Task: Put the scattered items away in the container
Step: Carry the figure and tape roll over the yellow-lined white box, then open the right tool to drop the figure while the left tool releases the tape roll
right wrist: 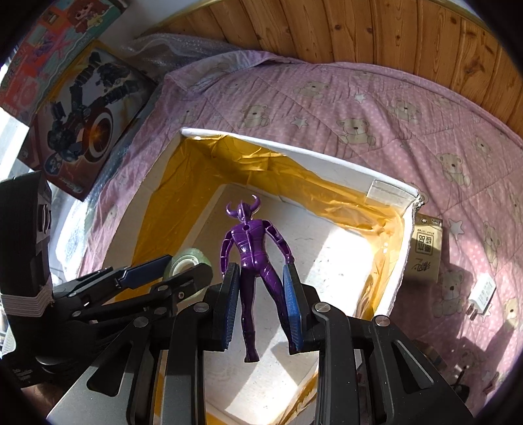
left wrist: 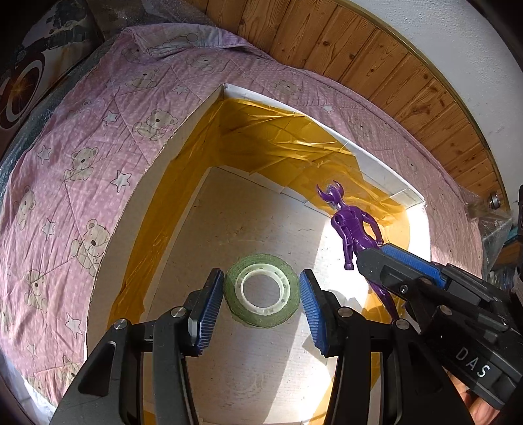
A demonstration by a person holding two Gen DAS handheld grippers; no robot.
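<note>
In the left wrist view, the left tool (left wrist: 261, 304) is seen nearest, its blue pads (left wrist: 206, 310) spread wide on either side of a green tape roll (left wrist: 261, 291); a thin gap shows on both sides, so the roll is not gripped. The roll appears to lie flat on the white floor of the box (left wrist: 183, 137), though whether it rests there fully cannot be told.

At about 3 o'clock from the roll, the right tool (left wrist: 376, 258) is seen reaching in, with a purple horned figure (left wrist: 353, 229) between its fingers. In the right wrist view, the right tool (right wrist: 261, 300) is set narrow on this figure (right wrist: 250, 251), both pads against its hips and legs, and the figure is held above the box floor with its head pointing away at 12 o'clock. The left tool (right wrist: 163, 271) is seen at 9 o'clock, over the tape roll (right wrist: 186, 258).

The box (right wrist: 327, 163) is lined with yellow film on its inner walls and is set on a pink bed cover (right wrist: 376, 108) printed with bears and stars. Just beside the box at 3 o'clock, a brown packet (right wrist: 425, 248) and a white charger (right wrist: 480, 294) are laid on the cover. Farther off at 10 o'clock, a toy box (right wrist: 85, 130) is seen, and wood panelling (right wrist: 327, 29) is seen at 12 o'clock.
</note>
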